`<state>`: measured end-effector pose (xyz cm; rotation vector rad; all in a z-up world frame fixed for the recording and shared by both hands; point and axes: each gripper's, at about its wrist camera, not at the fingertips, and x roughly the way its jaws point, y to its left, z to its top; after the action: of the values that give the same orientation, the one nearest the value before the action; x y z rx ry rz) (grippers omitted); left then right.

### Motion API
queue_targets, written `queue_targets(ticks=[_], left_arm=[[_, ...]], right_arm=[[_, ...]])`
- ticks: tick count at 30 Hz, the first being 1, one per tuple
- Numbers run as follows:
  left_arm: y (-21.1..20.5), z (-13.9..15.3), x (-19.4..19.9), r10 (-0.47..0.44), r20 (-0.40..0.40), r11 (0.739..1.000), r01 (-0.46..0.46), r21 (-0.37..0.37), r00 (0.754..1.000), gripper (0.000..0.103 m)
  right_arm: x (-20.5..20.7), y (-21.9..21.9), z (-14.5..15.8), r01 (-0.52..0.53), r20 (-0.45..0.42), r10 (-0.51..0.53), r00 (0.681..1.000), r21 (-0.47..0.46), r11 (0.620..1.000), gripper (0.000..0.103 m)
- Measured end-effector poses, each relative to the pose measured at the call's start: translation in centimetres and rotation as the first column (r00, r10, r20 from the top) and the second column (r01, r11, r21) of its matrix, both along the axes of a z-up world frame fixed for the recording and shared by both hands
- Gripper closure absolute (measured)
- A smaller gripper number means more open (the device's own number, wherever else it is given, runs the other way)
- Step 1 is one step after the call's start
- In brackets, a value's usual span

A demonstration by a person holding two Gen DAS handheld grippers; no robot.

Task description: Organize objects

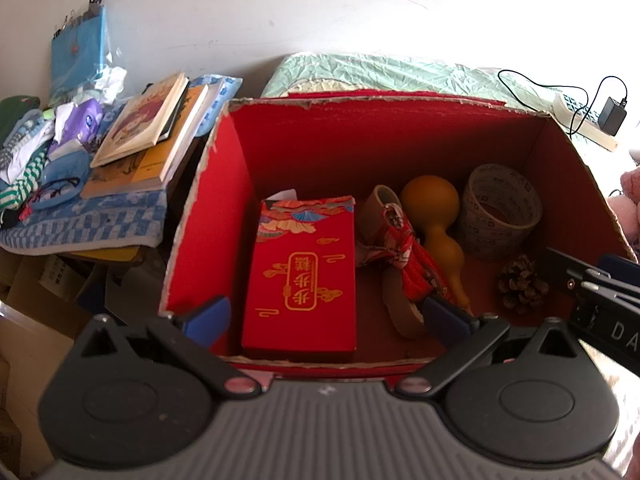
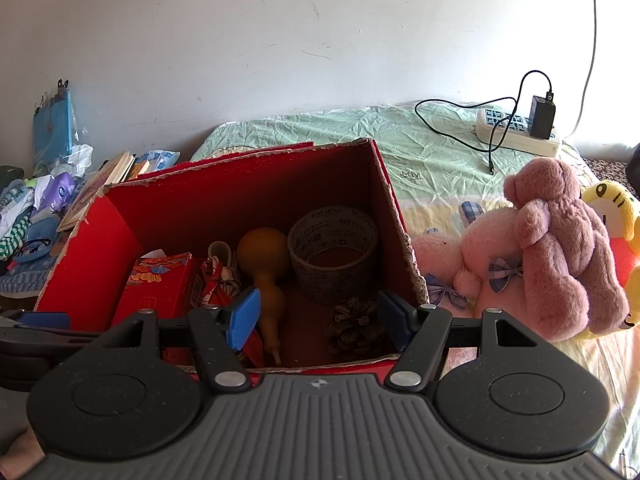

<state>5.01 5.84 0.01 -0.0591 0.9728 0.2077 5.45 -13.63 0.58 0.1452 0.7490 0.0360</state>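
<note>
We see the open red cardboard box (image 1: 224,184) just ahead of both grippers, rims torn, sitting on the bed. Inside, dead ahead of the left gripper (image 1: 326,318): a red gift box (image 1: 302,280) lying flat with gold print on top. Just right of it, a red patterned bundle (image 1: 404,256) lying over a tan tape roll (image 1: 384,200). Beside that, a tan gourd (image 1: 434,216) lying down, stem end toward the grippers. In the far right corner, a wide printed tape roll (image 2: 332,252) tilted up. The pine cone (image 2: 354,326) sits between the right gripper's (image 2: 320,322) fingers in view, near the front wall.
</note>
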Motion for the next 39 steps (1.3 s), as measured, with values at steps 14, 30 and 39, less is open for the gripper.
queue_targets(ticks=[14, 30, 39], left_arm=[[0.0, -0.1, 0.0, -0.001, 0.0, 1.0, 0.001, -0.003, 1.0, 0.0], [-0.4, 2.3, -0.4, 0.003, 0.029, 0.999, -0.005, 0.042, 1.0, 0.001], [-2.3, 5.7, -2.8, -0.025, 0.052, 0.989, 0.018, 0.145, 0.998, 0.001]], right_arm=[[0.0, 0.0, 0.0, -0.002, -0.001, 0.002, 1.0, 0.001, 1.0, 0.035], [-0.7, -0.1, 2.7, -0.009, 0.07, 0.011, 0.998, -0.027, 1.0, 0.036], [-3.0, -1.2, 4.5, 0.019, 0.101, -0.019, 0.995, -0.007, 1.0, 0.035]])
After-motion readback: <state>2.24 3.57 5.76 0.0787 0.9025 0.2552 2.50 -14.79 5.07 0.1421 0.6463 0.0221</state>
